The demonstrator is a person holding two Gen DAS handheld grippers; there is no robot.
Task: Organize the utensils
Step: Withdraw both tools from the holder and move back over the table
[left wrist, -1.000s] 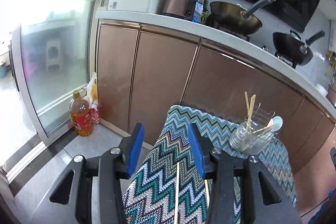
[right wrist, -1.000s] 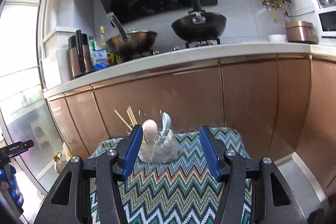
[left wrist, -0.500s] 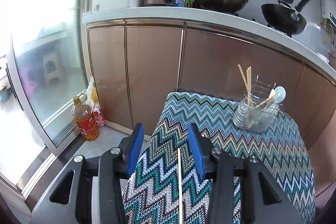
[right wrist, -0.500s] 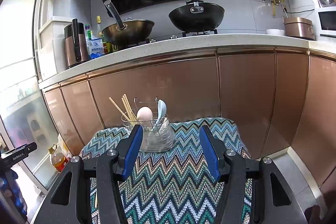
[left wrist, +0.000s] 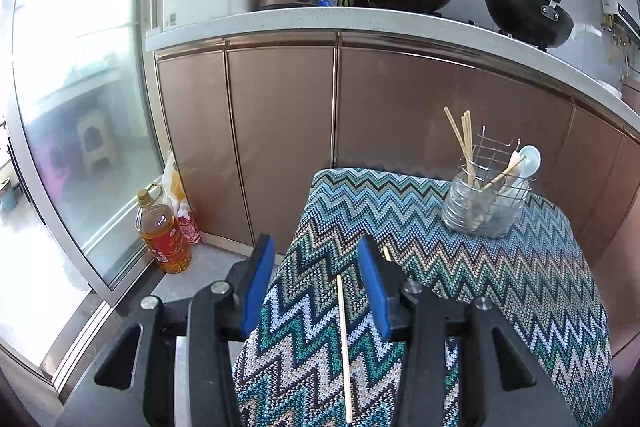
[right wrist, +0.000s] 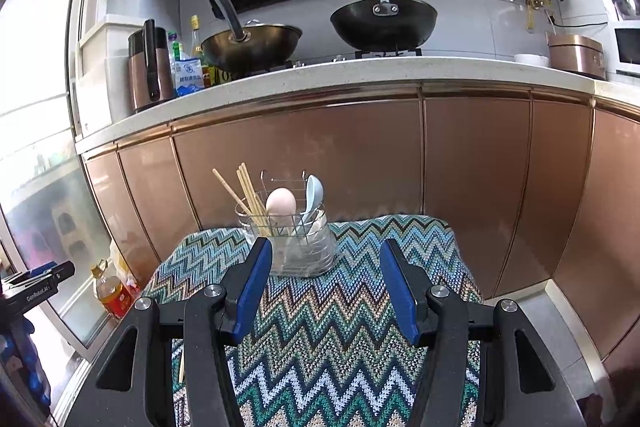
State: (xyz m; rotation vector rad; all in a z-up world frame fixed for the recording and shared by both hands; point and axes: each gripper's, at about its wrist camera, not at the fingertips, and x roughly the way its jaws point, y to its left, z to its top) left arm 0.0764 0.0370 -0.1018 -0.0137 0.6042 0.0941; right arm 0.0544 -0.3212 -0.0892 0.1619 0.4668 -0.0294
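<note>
A clear utensil holder with a wire rack stands at the far end of a table under a zigzag cloth. It holds several wooden chopsticks and a pale spoon. In the right wrist view the holder also shows an egg-shaped spoon back. One loose chopstick lies on the cloth between the fingers of my open, empty left gripper. A second chopstick end peeks past its right finger. My right gripper is open and empty, just short of the holder.
Copper cabinet doors and a white counter with two woks, a kettle and bottles stand behind the table. An oil bottle sits on the floor by the glass door. The left gripper's tip shows in the right wrist view.
Both grippers have pulled back and levelled, so the holder looks farther away. The loose chopstick now lies fully between my left fingers. Both jaws stay open.
</note>
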